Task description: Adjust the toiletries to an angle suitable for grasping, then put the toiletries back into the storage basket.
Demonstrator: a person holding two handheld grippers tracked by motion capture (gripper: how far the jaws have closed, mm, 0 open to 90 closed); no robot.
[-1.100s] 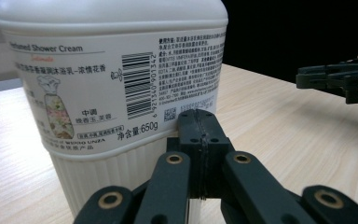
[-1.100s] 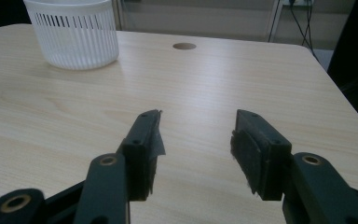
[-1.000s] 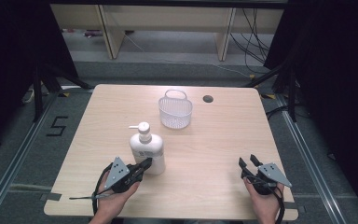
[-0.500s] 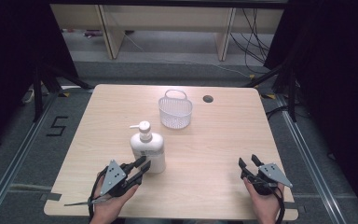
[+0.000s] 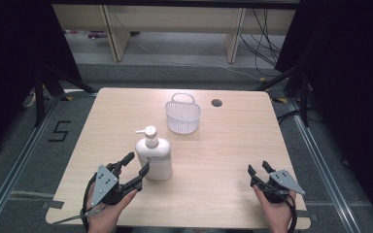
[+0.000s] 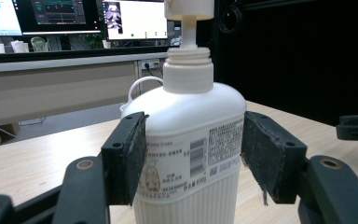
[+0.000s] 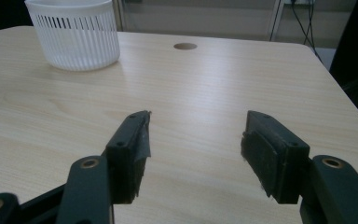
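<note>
L gripper sits at near-left of table, jaws just been opening, now wide. Pump bottle stands upright between them. In the left gripper view the bottle has the L pad at or almost on its side and a clear gap to the R pad; not clamped.

Long axis vertical, pump on top. Bottle is directly ahead of L fingers, well apart from R gripper, which is part open, nothing in it, near-right edge.

L hand far nearer; prob a side grasp on the body. Basket farther back, beyond bottle.
</note>
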